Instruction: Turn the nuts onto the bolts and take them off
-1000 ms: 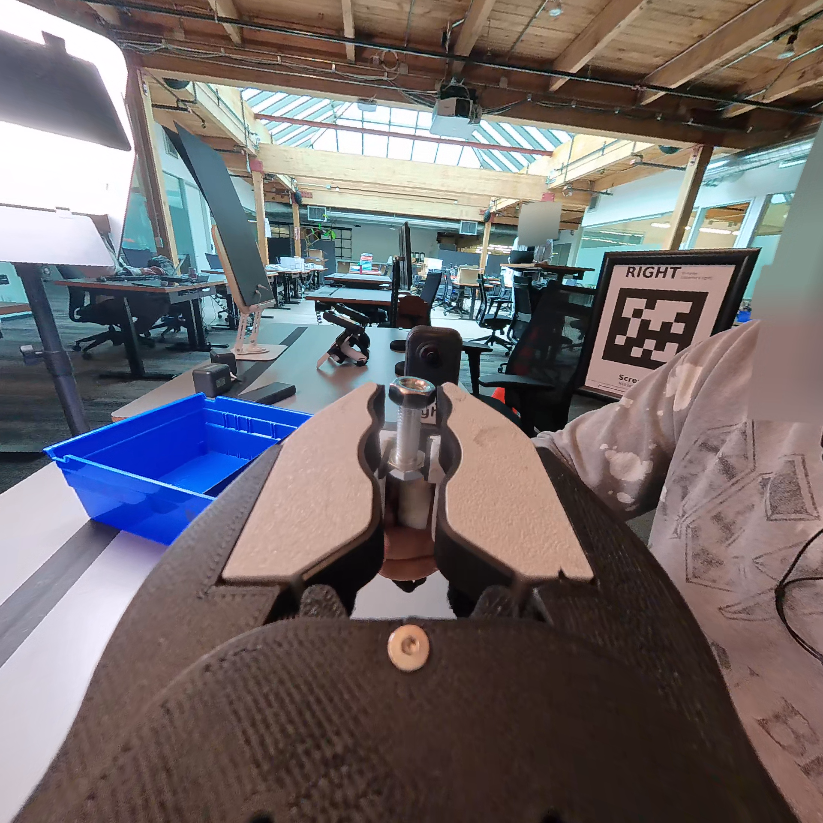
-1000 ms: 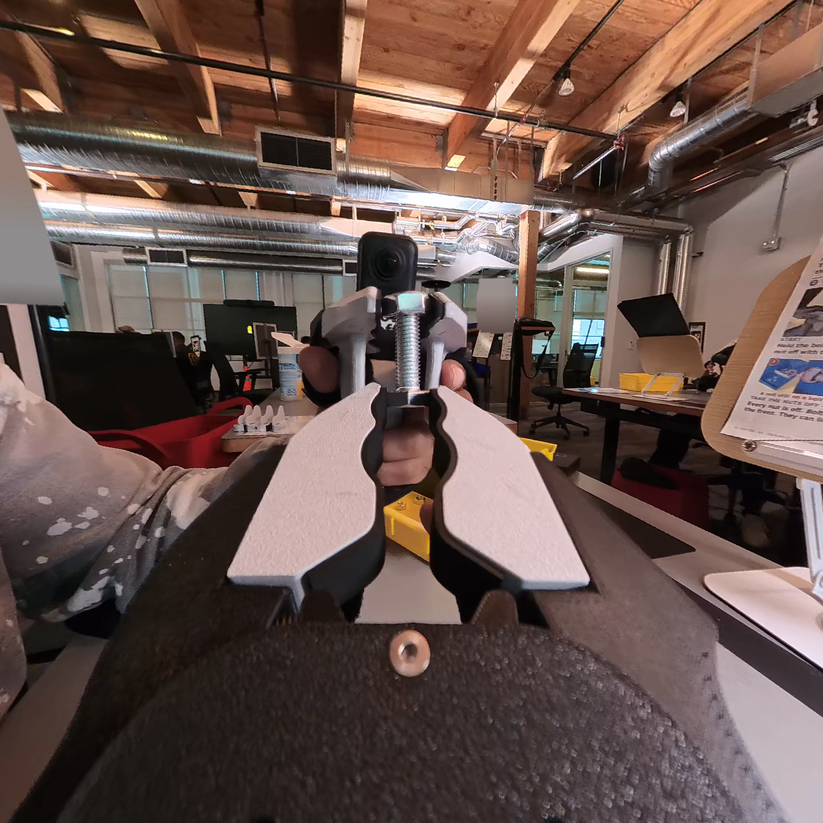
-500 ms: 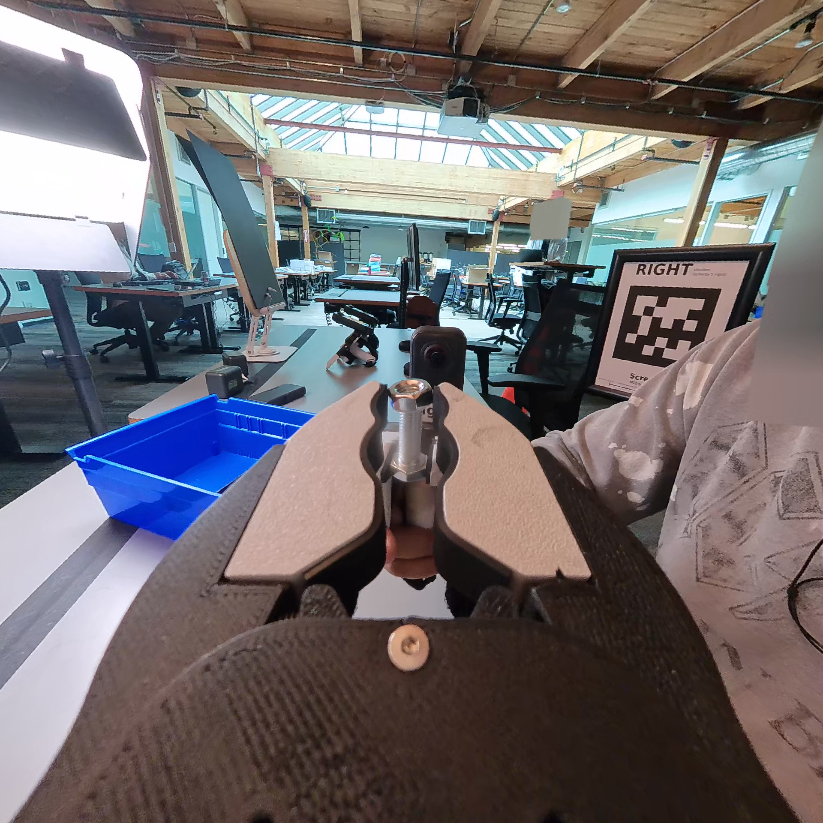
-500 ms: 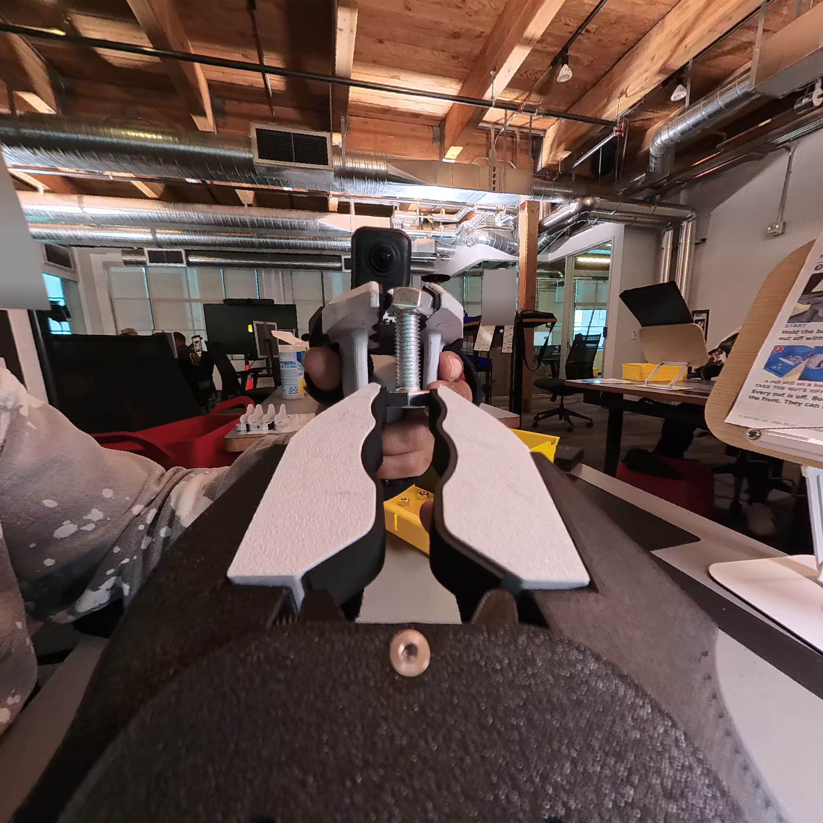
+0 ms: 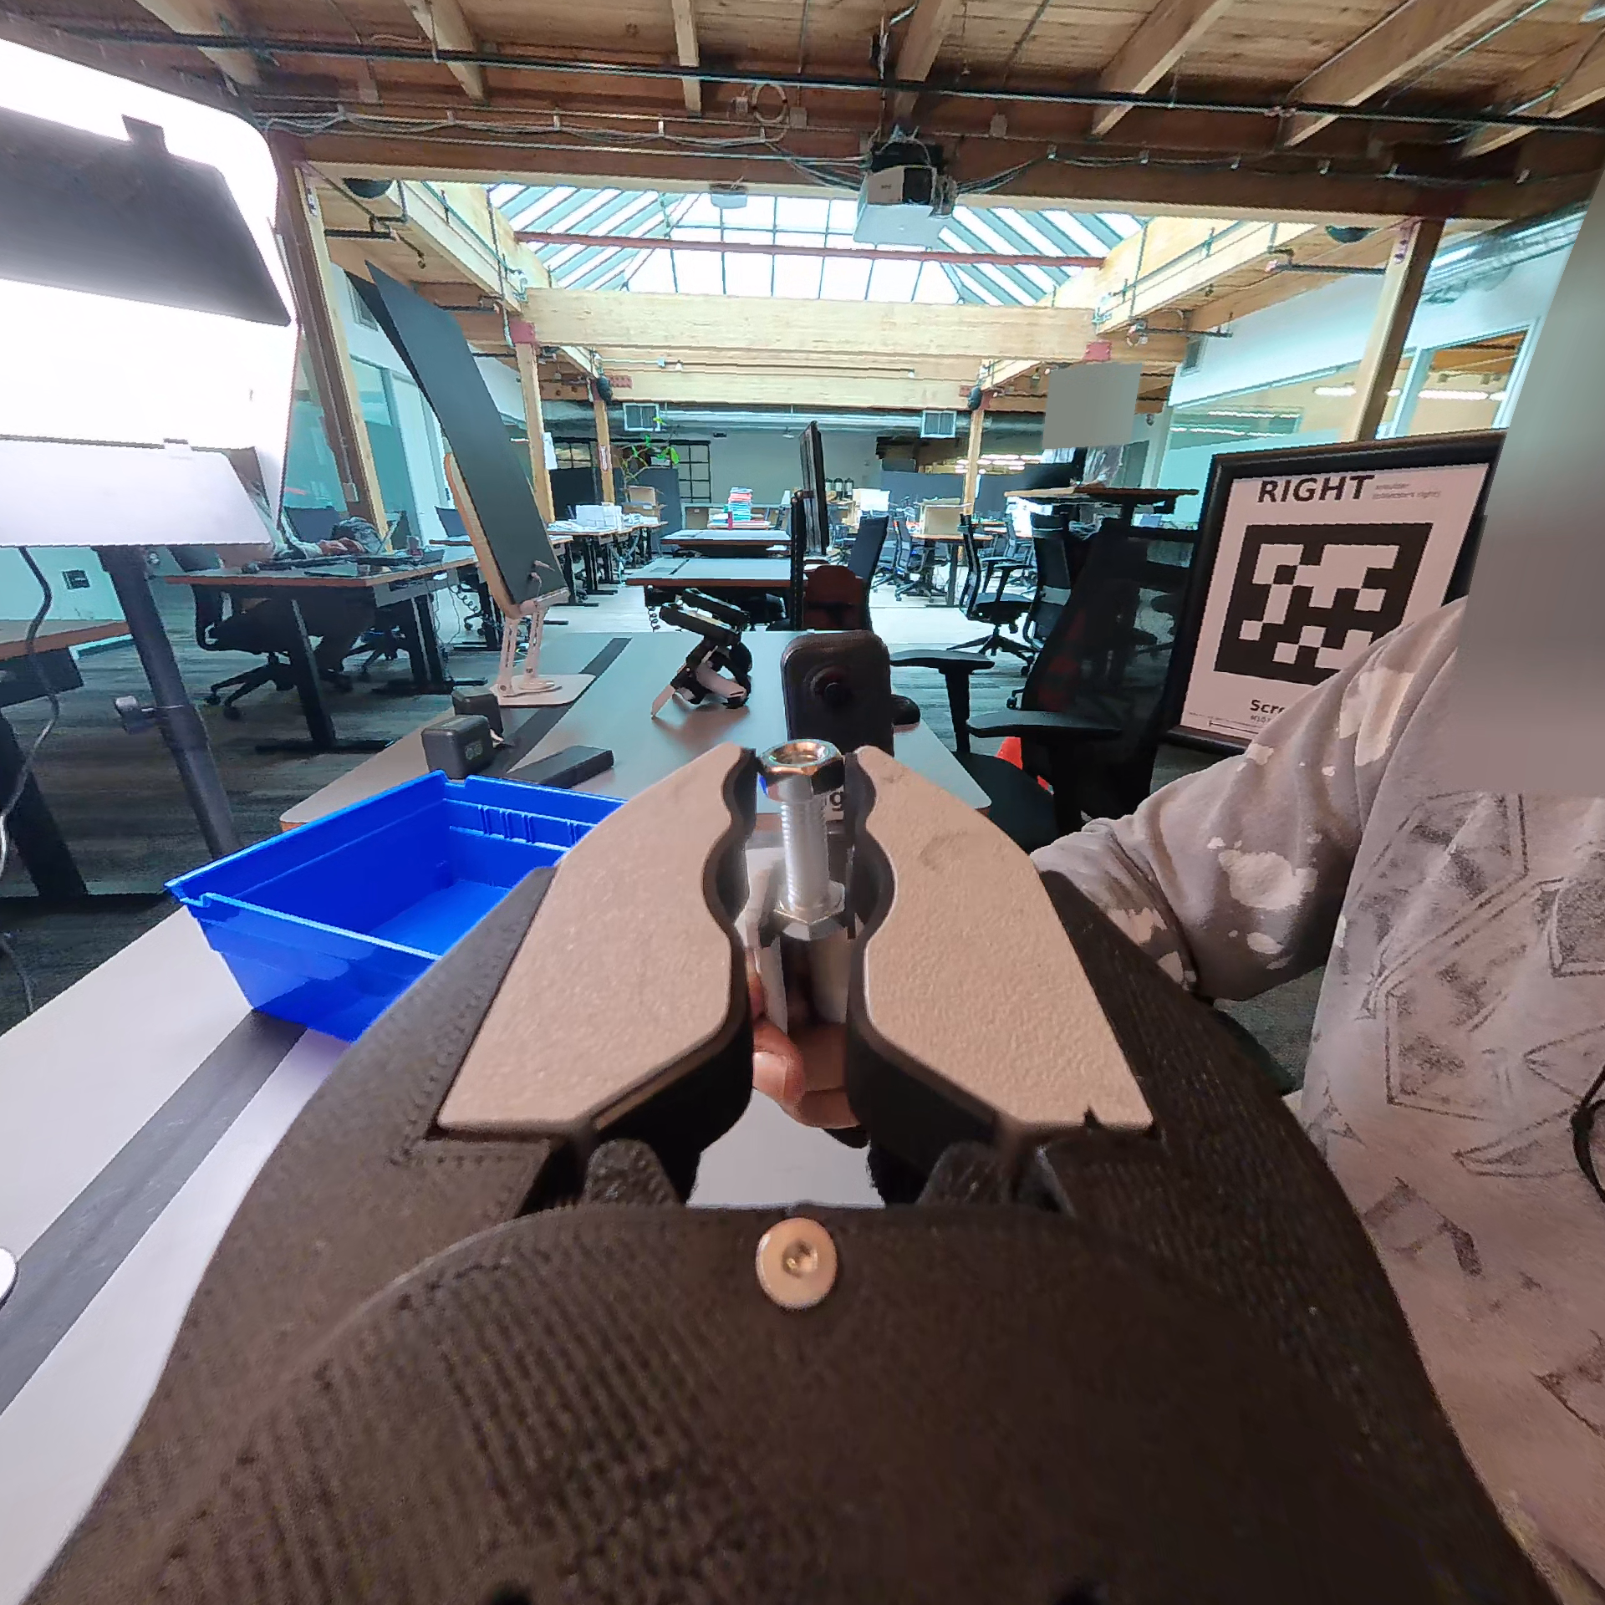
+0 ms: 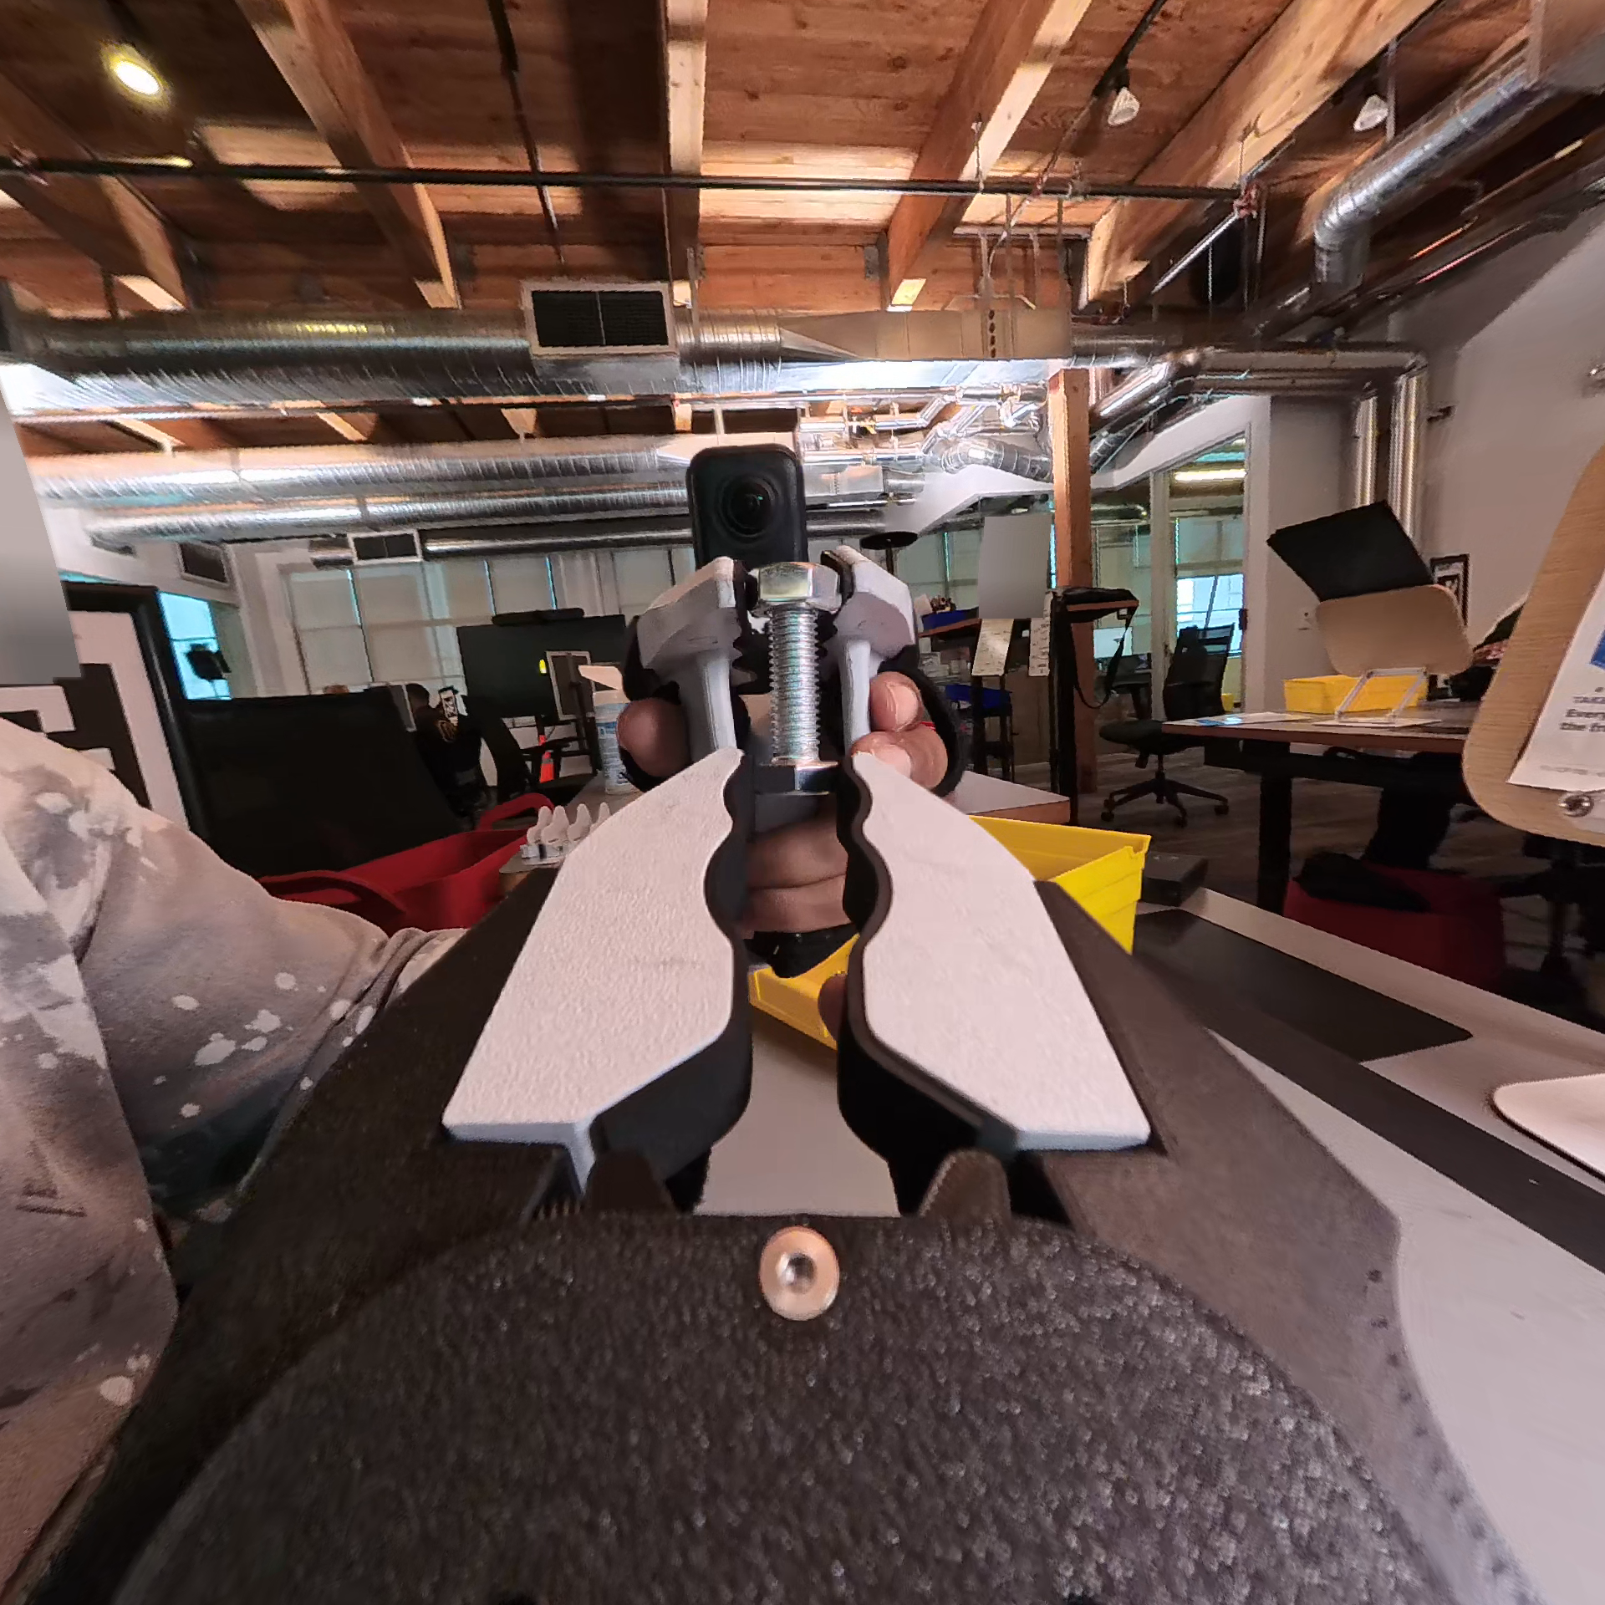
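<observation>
left gripper [image 5: 801, 773] jaws pinch bolt [image 5: 803, 834] head | right gripper [image 6: 797, 776] jaws pinch nut [image 6: 799, 776]

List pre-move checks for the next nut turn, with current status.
1. Left gripper clamped on the bolt head: ok.
2. Right gripper closed on the nut: ok.
3. Nut engaged on the thread: ok; it sits near the shaft's end, with bare thread up to the head.
4. Nut square to the shaft, not cross-threaded: cannot tell.
5. Both grippers held clear above the table: ok.
6. Yellow bin directly under the nut for a drop: cannot tell.
</observation>
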A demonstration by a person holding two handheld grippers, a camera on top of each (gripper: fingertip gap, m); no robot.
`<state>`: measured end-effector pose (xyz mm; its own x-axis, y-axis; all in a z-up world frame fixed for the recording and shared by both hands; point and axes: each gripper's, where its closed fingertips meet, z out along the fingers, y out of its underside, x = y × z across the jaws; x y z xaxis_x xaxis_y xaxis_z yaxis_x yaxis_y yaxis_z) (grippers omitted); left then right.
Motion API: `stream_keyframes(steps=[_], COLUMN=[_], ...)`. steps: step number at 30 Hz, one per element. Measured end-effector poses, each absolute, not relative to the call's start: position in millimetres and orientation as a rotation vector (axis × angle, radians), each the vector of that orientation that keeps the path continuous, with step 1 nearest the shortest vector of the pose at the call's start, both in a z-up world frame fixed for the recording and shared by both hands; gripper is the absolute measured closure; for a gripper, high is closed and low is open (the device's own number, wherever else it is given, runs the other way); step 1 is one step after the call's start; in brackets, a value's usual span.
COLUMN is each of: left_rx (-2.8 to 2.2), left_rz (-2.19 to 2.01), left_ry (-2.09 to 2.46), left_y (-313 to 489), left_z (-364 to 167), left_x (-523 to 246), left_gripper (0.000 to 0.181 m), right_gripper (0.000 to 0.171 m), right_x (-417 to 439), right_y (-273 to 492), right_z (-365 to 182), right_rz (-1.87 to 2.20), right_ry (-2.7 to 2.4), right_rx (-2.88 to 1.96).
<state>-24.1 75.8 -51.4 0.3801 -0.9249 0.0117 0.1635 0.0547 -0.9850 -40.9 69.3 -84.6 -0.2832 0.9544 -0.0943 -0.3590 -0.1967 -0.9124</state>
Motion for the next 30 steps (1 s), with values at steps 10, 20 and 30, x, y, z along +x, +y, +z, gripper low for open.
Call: stream_keyframes(steps=[10, 20, 30], left_rx=[-1.194, -1.2, -1.208], left_rz=[-1.037, -1.02, -1.023], left_ry=[0.805, 0.816, 0.825], left_y=[72.5, 71.5, 70.1], left_z=[-48.9, -49.0, -48.9], left_x=[-23.2, -22.3, -24.9], left_gripper=[0.162, 0.162, 0.161], right_gripper=[0.153, 0.153, 0.153], right_x=[-37.9, -37.1, -34.1], right_y=[66.7, 65.5, 64.2], right_z=[-82.0, -81.4, -78.7], right_rz=[1.718, 1.728, 1.742], right_ry=[-0.994, -0.989, -0.984], right_rx=[-0.849, -0.835, -0.803])
